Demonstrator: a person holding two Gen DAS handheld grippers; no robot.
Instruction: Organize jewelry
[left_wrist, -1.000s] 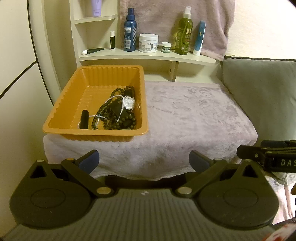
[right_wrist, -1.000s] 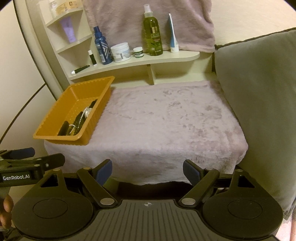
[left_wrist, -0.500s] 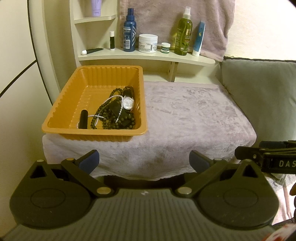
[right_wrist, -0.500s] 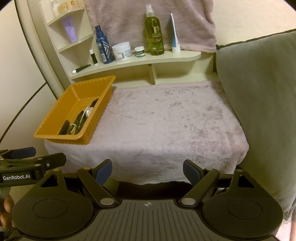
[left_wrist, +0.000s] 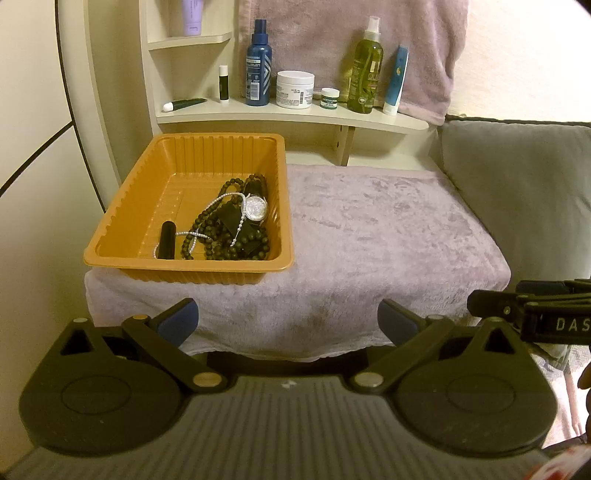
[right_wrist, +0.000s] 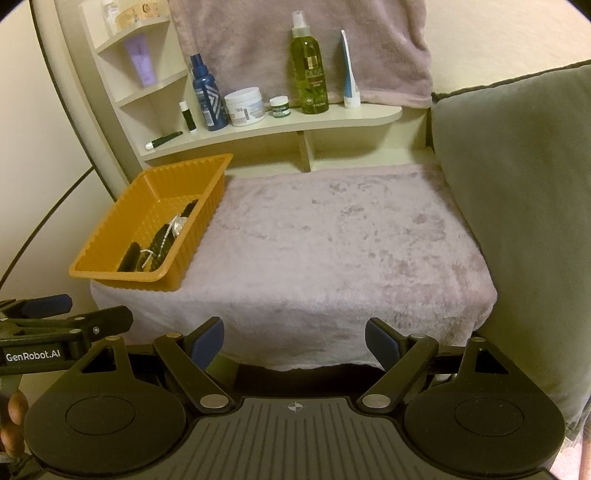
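Note:
An orange ribbed tray (left_wrist: 133, 206) (right_wrist: 207, 199) sits at the left end of a table covered in a mauve plush cloth (left_wrist: 388, 236) (right_wrist: 332, 240). Inside it lies a tangle of dark bead strands (left_wrist: 225, 229), a silver watch (left_wrist: 255, 207), a thin pearl chain (left_wrist: 221, 201) and a small black tube (left_wrist: 167, 240). My left gripper (left_wrist: 288, 320) hangs open in front of the table's near edge, below the tray, nothing between its blue pads. My right gripper (right_wrist: 294, 339) is open too, level with the cloth's front hem, and holds nothing.
A cream shelf (left_wrist: 295, 112) behind the table carries a blue spray bottle (left_wrist: 258, 64), a white jar (left_wrist: 294, 88), a green bottle (left_wrist: 364, 70) and a standing tube (left_wrist: 396, 79). A grey cushion (right_wrist: 517, 206) rises at the right. Each gripper shows at the edge of the other's view.

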